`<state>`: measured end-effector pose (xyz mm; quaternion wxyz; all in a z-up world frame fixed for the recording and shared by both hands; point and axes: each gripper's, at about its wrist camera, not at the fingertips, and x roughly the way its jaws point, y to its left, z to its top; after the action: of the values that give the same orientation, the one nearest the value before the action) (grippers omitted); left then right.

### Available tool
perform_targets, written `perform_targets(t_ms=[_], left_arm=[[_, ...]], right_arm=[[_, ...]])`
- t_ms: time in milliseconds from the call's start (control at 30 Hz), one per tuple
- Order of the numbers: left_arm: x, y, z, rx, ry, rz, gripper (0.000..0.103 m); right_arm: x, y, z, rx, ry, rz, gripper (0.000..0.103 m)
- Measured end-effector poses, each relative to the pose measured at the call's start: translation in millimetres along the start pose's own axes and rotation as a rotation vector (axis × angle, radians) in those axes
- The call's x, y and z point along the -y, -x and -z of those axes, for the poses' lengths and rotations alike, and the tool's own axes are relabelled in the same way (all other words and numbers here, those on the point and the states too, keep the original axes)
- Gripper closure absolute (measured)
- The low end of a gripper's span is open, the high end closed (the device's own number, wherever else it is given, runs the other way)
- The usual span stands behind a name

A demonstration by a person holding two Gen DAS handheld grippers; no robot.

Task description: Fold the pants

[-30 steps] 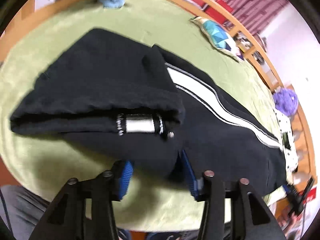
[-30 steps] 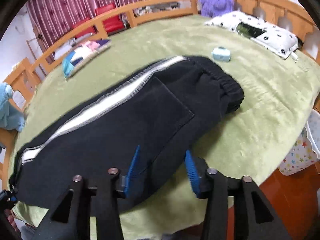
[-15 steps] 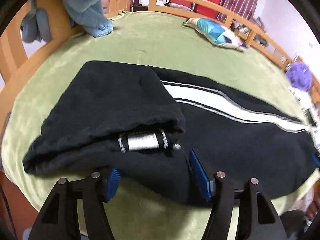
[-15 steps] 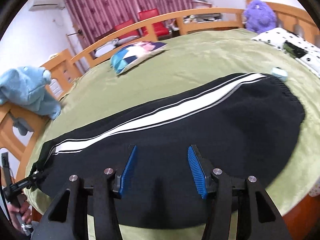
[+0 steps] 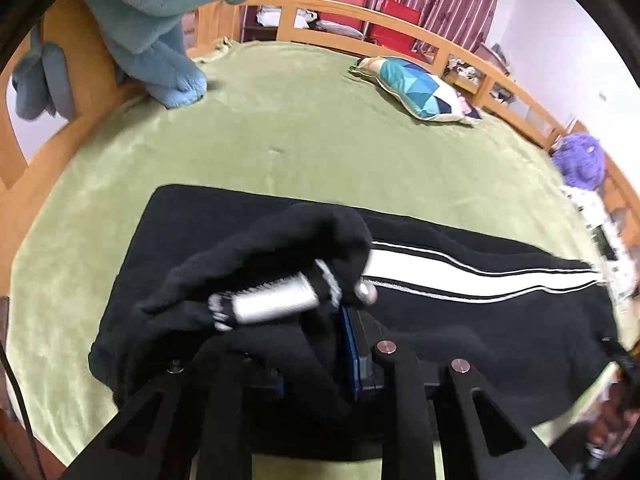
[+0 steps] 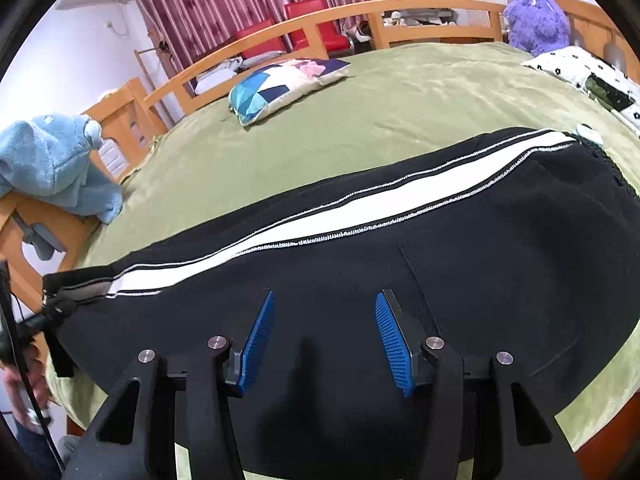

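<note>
while left hand-held gripper pinches pants cuff, hiding one finger, right gapes.

The black pants lie across the near part of the green bed, and everything else sits around them. Beyond the pants, a broad strip of bare blanket runs to the wooden rail; only the patterned cushion lies on it, well apart from the pants. Past the cuff end, the blue plush toy hangs over the bed frame, off the blanket's middle. At the waistband end a small pale object touches the pants' edge, with the spotted pillow and purple plush further out. The left tongs are buried in bunched cuff fabric; the right tongs hover spread over flat cloth.
</note>
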<state>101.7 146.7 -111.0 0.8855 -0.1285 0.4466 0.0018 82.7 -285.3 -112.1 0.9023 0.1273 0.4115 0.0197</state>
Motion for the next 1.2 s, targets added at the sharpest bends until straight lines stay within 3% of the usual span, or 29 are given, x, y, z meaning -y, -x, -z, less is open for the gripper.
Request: perform_targets(t_ms=[100,200,267,333,467,533,600,700,867,1067,1100,1167,1200], left_arm=[[-6.4,2.0,10.5,-0.055,-0.01,-0.009,0.077],[-11.9,18.1,26.0,-0.017,-0.021,-0.037,0.074],[-17.8,32.0,31.1,0.018,0.0,-0.013,0.073],[-21.2,42.3,34.0,0.04,0.018,0.005,0.064],[-11.4,49.4,34.3,0.035,-0.025,-0.032,0.064],[-8.4,63.9,35.3,0.071,-0.024,0.004,0.062],[-5.7,78.6,35.9,0.107,-0.027,0.039,0.052],[1.5,88.2,35.0,0.143,-0.059,0.051,0.05],[15.9,69.7,29.1,0.14,-0.079,0.073,0.05],[26.5,26.4,13.9,0.134,-0.11,-0.072,0.05],[26.6,18.4,10.4,0.132,-0.124,-0.106,0.051],[24.5,6.8,1.5,0.144,-0.152,-0.195,0.079],[21.0,4.2,-5.7,0.166,-0.165,-0.221,0.084]], right_arm=[[0.3,-2.8,-1.4,-0.004,0.002,0.008,0.05],[4.1,-4.7,-0.4,-0.021,-0.014,0.001,0.05],[6.3,-4.2,-0.3,-0.023,-0.026,-0.002,0.05],[8.0,-4.0,0.3,-0.025,-0.04,-0.011,0.05],[6.6,-5.3,1.4,-0.042,-0.046,-0.025,0.05],[4.7,-4.5,2.3,-0.043,-0.04,-0.025,0.05],[1.9,-3.4,3.3,-0.039,-0.034,-0.035,0.05],[-0.4,-4.1,4.2,-0.041,-0.032,-0.036,0.05],[-2.0,-5.1,6.5,-0.056,-0.036,-0.038,0.05],[-4.2,-5.7,8.6,-0.064,-0.036,-0.035,0.05],[-4.5,-6.6,8.6,-0.066,-0.034,-0.03,0.05],[-3.0,-8.9,7.3,-0.07,-0.034,-0.02,0.05],[-2.2,-10.1,6.6,-0.072,-0.037,-0.016,0.05]])
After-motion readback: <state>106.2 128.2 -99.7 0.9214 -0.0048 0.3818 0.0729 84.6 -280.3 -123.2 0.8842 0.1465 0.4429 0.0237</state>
